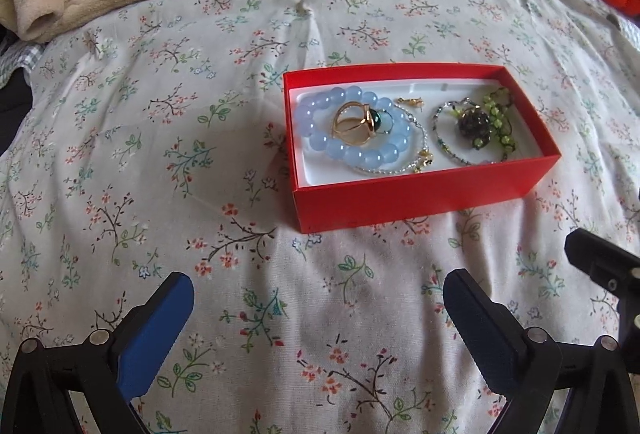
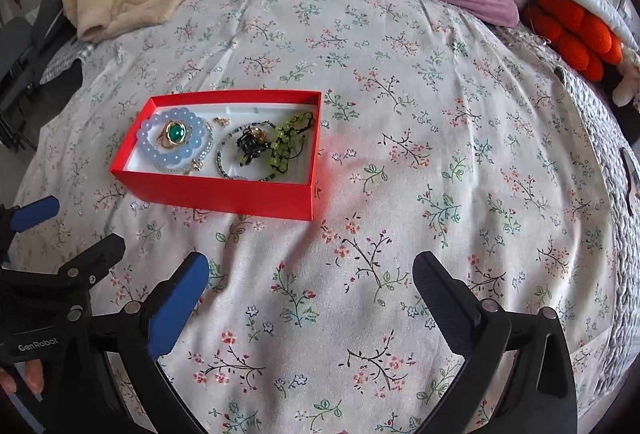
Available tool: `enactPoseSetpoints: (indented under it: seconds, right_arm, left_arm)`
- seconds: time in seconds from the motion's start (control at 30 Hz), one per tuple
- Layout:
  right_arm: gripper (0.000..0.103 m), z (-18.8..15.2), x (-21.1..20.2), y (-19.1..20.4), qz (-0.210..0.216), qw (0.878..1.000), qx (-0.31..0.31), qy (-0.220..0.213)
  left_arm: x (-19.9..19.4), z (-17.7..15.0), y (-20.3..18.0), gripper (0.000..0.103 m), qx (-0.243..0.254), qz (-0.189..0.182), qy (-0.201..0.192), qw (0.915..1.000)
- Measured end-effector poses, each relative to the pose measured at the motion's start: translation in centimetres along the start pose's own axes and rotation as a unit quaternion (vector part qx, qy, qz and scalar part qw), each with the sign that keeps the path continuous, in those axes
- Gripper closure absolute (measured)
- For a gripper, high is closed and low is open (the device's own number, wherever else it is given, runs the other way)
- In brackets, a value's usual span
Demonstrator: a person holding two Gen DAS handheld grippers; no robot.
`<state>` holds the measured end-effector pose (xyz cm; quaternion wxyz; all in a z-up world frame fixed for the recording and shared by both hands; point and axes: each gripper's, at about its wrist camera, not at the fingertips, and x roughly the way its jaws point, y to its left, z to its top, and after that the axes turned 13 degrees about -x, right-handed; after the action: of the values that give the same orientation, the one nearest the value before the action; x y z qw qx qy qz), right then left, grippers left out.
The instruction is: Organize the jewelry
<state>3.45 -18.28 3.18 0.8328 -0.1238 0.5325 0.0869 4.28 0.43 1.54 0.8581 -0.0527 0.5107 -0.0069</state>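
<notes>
- The red box (image 1: pixel 420 189) sits on the floral bedspread (image 1: pixel 160 153), its long axis running roughly left to right across both views.
- All the jewelry lies inside: blue bead bracelet (image 1: pixel 348 129) and gold ring (image 1: pixel 356 121) at the left end, green beaded piece (image 1: pixel 496 113) at the right.
- The left gripper (image 1: pixel 320 302) stands wide and empty; the box lies ahead, slightly right.
- The right gripper (image 2: pixel 312 282) is likewise wide and empty; the box lies ahead to its left.
- The left gripper looks nearer, though fisheye distortion makes that uncertain.
</notes>
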Motion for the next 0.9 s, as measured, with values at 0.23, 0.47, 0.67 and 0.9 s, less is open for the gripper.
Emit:
enactPoseSetpoints:
  seconds: [0.23,0.47,0.67,0.9]
  right_arm:
    - [0.0,-0.06,0.31,0.05,0.002,1.0,-0.001,0.005]
    - [0.0,0.1,0.47,0.22,0.001,1.0,-0.002,0.008]
    - [0.0,0.16,0.65,0.32,0.0,1.0,-0.002,0.01]
    - [0.0,0.11,0.7,0.41,-0.001,1.0,-0.002,0.01]
  left_arm:
    - [0.17,-0.07,-0.35,0.001,0.004,0.003,0.001,1.0]
    - [0.42,-0.08,-0.3,0.001,0.008,0.008,0.005,0.9999]
    - [0.44,-0.07,-0.29,0.001,0.009,0.008,0.005,0.9999]
    - [0.51,-0.07,-0.09,0.001,0.01,0.01,0.007,0.9999]
